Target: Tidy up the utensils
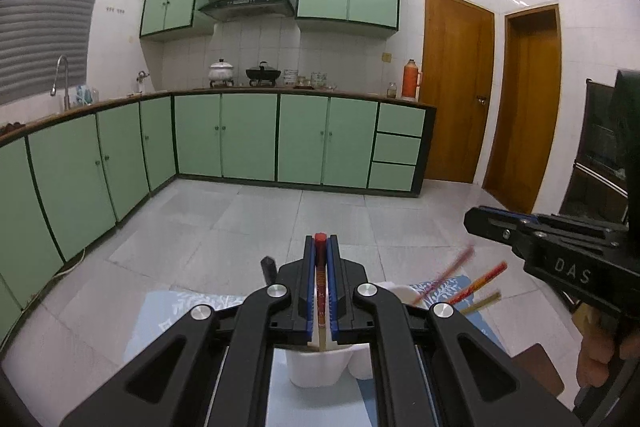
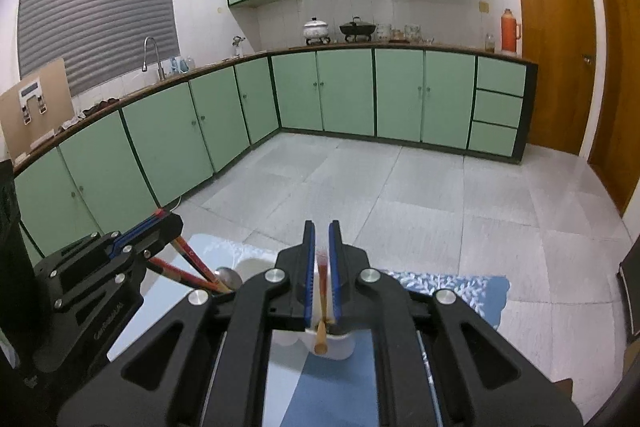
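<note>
My left gripper is shut on a chopstick with a red tip that pokes out past the blue pads. It hangs over a white utensil holder. My right gripper stands slightly open, and a blurred red-and-wood chopstick sits loose between its pads, its lower end over the holder. Other chopsticks lean out of the holder, and a metal spoon stands in it. The right gripper shows at the right edge of the left wrist view. In the right wrist view the left gripper shows at left.
The holder stands on a blue patterned cloth over a table. Beyond the table lie a grey tiled floor, green cabinets and wooden doors. A person's hand holds the right gripper's handle.
</note>
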### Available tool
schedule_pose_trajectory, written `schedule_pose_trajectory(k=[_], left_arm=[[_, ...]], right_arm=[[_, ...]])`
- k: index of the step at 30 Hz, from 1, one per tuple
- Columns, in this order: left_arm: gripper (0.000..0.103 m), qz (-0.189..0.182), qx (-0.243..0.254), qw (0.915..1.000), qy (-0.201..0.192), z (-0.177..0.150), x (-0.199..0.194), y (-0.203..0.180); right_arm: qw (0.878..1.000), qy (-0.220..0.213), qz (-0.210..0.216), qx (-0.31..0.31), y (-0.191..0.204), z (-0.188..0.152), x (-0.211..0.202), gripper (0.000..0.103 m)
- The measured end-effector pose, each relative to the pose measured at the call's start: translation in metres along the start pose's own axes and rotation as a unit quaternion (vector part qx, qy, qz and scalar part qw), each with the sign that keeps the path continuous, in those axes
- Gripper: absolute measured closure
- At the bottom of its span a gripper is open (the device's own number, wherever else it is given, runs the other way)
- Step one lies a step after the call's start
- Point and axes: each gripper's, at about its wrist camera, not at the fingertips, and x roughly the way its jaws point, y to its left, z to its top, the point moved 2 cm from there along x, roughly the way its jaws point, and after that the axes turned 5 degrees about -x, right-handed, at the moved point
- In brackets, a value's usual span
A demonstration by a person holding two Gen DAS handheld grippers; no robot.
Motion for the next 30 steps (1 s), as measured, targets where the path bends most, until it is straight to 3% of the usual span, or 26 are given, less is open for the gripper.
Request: schedule_pose_trajectory(k=[6,13,16,22,30], left_arm=[[0.087,0.001,-0.004,0.9999,-0.017,0.003,-0.025,0.005],[0.049,0.016,0.003,0.9991,-0.038,-0.003,-0.070,0.005],[0.041,0.018,0.003,0.9990,-0.042,-0.009,-0.090,0.002],[0.025,0.022,-0.006,0.9991,-0.037,-0.027,-0.128,0.001],[0.011,0.037,0.005,0.9991,-0.019,-0.046,-0.162,-0.004]], right_arm=[[0.999,-0.026,-0.016,0.027,-0.010,-0.007,-0.027,0.069],[0.996,-0.056,-0.050,0.041,-0.016,-0.030,-0.082,0.043],[0.996,-0.063,-0.043,0.044,-0.012,-0.045,-0.103,0.033],[0.996,-0.065,-0.030,0.046,0.000,-0.075,-0.138,0.017],[0.997,-0.058,-0.005,0.047,0.025,-0.105,-0.173,0.007]])
